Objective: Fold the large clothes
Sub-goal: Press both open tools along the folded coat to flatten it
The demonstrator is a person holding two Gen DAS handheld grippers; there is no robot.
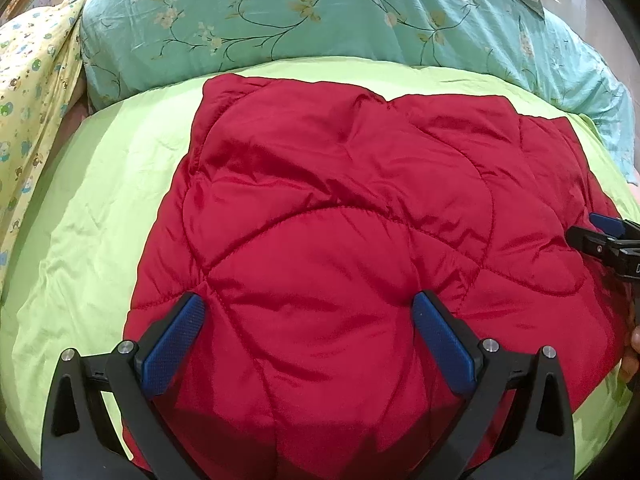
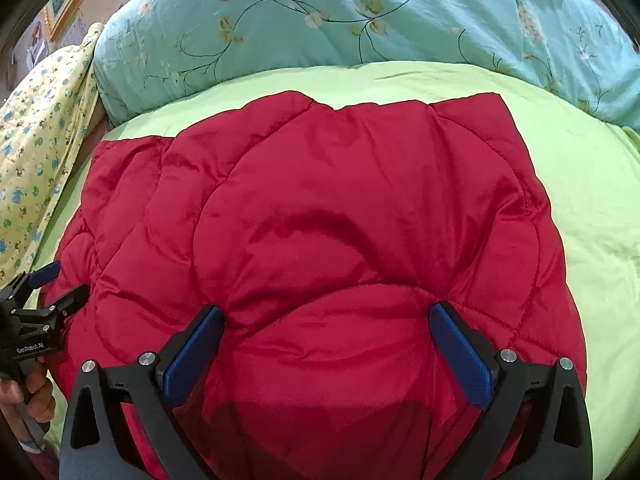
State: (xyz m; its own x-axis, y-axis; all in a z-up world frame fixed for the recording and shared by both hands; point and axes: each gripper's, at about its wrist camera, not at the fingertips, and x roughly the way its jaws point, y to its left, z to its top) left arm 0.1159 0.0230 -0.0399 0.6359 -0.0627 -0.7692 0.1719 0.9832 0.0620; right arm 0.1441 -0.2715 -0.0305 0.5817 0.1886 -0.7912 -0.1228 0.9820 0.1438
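Both hand-held grippers, left (image 1: 308, 320) and right (image 2: 326, 330), I hold spread, gripping nothing, over the red quilted jacket (image 1: 360, 220), flat on the bed (image 1: 100, 200) for folding.

Both views are taken from close above the red quilted jacket (image 1: 340, 240), faced toward the teal floral duvet (image 1: 320, 20) at 12 o'clock. The right gripper (image 1: 600, 240) is caught at the left view's 3 o'clock; the left gripper (image 2: 52, 292) at the right view's 8 o'clock.

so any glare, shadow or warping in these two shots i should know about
Left wrist view: strong fisheye bending, dark corners, soft sheen on the red quilted coat, a shadow at its near edge between the open left gripper. Right wrist view: same curved green sheet, similar shadow by the open right gripper; both look sharp.
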